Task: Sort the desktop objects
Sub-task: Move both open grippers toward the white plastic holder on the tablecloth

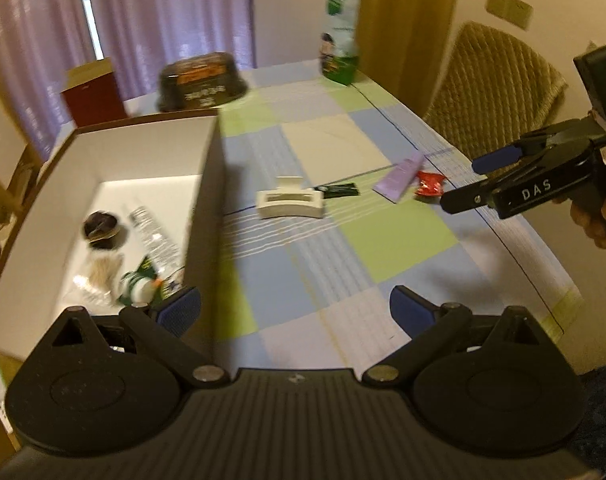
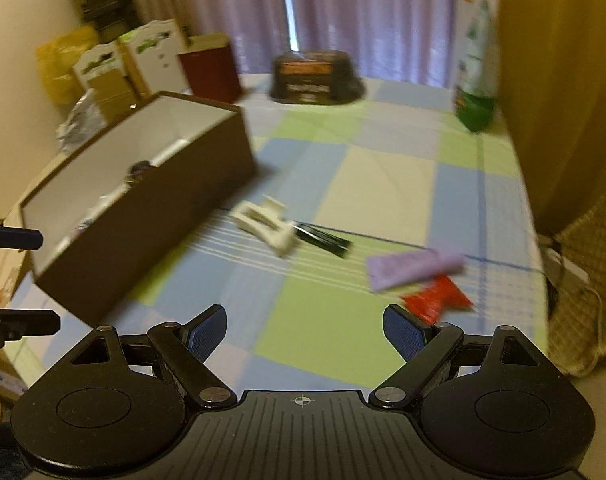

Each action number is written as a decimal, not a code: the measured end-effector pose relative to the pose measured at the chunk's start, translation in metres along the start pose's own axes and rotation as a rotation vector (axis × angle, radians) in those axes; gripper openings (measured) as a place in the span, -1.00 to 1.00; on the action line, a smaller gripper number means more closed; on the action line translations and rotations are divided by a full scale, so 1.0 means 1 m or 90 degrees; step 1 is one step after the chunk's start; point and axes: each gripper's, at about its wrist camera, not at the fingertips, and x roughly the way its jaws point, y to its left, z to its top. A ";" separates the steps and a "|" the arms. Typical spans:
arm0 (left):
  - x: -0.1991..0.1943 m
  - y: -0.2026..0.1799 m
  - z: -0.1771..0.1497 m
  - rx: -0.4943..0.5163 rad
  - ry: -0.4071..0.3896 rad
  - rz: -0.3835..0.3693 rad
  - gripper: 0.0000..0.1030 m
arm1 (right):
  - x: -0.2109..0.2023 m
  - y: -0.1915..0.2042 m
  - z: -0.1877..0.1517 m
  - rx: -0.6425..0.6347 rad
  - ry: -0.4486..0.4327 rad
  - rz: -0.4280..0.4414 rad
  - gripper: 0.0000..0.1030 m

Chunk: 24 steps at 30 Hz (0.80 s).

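Brown box (image 1: 207, 208) at tabletop's left edge, holding sorted bits. Left gripper (image 1: 295, 312) spread, empty (hovers beside box wall). White clip (image 1: 291, 202), purple tube (image 1: 401, 178), red packet (image 1: 430, 185) mid-table toward right edge. Right gripper (image 2: 305, 330) agape, empty, likely lining up on red packet.

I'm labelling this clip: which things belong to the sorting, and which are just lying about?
Job: brown box, white clip, black sachet, purple tube, red wrapper, both open tools.

Lying about: black tub, green bag, red carton, wicker chair.
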 end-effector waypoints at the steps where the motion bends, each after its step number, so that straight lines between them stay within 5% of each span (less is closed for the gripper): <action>1: 0.005 -0.005 0.003 0.004 0.002 -0.005 0.92 | 0.000 -0.007 -0.003 0.002 0.001 -0.003 0.71; 8: 0.023 -0.016 0.020 0.001 0.006 0.011 0.92 | 0.016 -0.029 -0.010 -0.035 0.012 0.024 0.71; 24: 0.035 0.053 0.056 -0.031 0.003 0.034 0.92 | 0.143 0.019 0.041 -0.218 -0.020 0.120 0.61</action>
